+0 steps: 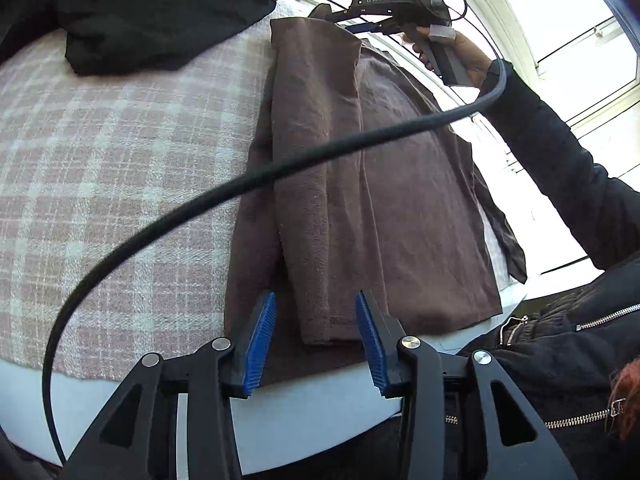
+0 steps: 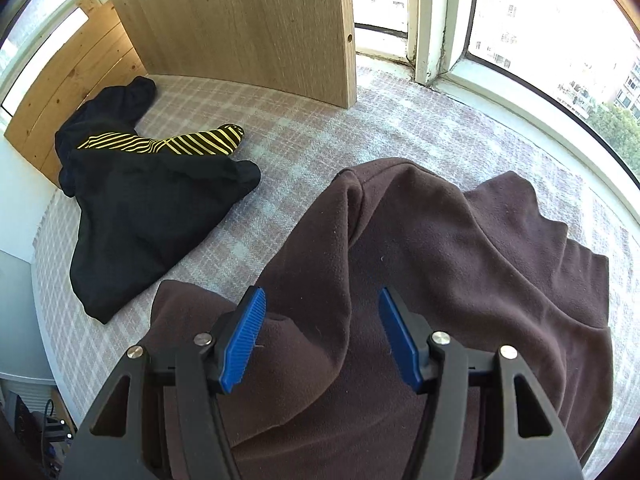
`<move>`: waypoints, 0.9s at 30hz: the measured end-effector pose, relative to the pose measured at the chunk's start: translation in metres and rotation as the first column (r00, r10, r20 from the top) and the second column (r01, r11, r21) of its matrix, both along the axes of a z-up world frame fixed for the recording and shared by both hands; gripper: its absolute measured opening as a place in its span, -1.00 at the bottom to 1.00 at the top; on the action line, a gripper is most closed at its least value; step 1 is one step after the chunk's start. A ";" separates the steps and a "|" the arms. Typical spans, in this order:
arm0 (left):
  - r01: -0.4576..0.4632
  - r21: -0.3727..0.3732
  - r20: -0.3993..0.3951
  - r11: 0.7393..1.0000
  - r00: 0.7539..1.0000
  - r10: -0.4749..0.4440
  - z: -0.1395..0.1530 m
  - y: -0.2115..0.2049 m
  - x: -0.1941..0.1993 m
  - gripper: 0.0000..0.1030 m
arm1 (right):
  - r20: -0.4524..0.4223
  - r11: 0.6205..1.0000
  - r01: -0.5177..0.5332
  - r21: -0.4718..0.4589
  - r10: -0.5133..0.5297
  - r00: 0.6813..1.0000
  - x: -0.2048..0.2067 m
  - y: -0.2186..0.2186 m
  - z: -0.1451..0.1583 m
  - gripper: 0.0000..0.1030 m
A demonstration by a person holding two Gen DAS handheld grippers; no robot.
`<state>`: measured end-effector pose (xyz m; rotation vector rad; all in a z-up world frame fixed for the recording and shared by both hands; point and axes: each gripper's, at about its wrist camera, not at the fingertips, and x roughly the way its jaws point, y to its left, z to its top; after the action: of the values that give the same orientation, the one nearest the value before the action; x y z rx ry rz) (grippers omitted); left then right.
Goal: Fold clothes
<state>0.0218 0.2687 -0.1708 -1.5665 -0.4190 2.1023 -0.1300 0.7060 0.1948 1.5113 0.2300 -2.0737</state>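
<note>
Your left gripper [image 1: 316, 336] hangs over the near end of the brown garment [image 1: 380, 200], its blue pads [image 1: 260, 344] spread apart with nothing pinched; the folded edge of the cloth lies below and between them. The garment lies lengthwise on the checked cover [image 1: 120, 160], one side flap turned over onto the middle, and a dark strip of it trails off the right edge.

Your right gripper [image 2: 322, 340] points down at the far end of the same garment [image 2: 460, 280], jaws wide apart and holding nothing, with a raised fold of cloth under the gap. In the left view you see that gripper [image 1: 360, 24] at the far end, held in your right hand [image 1: 460, 52], and a black cable [image 1: 240, 188] sweeps across the picture.

A black garment [image 2: 140, 220] with yellow stripes lies crumpled well apart to the left, near a wooden panel [image 2: 248, 20]. Windows [image 2: 540, 20] run along the far side.
</note>
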 end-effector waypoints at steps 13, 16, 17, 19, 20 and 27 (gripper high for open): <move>0.149 -0.098 -0.084 0.984 0.984 -0.157 0.027 0.033 0.010 -0.93 | -0.163 0.998 -0.050 0.029 0.054 0.985 0.017 0.014 0.017 0.14; 0.152 -0.196 -0.052 0.969 0.985 -0.165 0.016 0.034 0.017 -0.92 | -0.158 0.997 -0.057 0.043 0.063 0.985 0.015 0.012 0.015 0.14; 0.151 -0.250 -0.025 0.956 0.986 -0.162 0.009 0.037 0.016 -0.90 | -0.150 0.997 -0.057 0.044 0.063 0.987 0.013 0.010 0.013 0.14; 0.131 -0.288 0.002 0.949 0.991 -0.136 0.001 0.033 0.015 -0.81 | -0.127 0.998 -0.057 0.041 0.062 0.990 0.011 0.007 0.008 0.14; 0.128 -0.283 0.003 0.951 0.991 -0.133 0.003 0.032 0.015 -0.79 | -0.117 0.997 -0.058 0.046 0.064 0.991 0.009 0.005 0.004 0.14; 0.093 -0.347 -0.080 0.933 0.988 -0.129 0.044 0.017 0.018 -0.62 | -0.038 1.000 -0.013 0.013 0.014 0.999 -0.008 -0.001 -0.015 0.14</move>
<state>0.0396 0.2857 -0.1271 -1.6139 0.0784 2.2412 -0.1381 0.7052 0.1797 1.4742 0.2675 -2.0959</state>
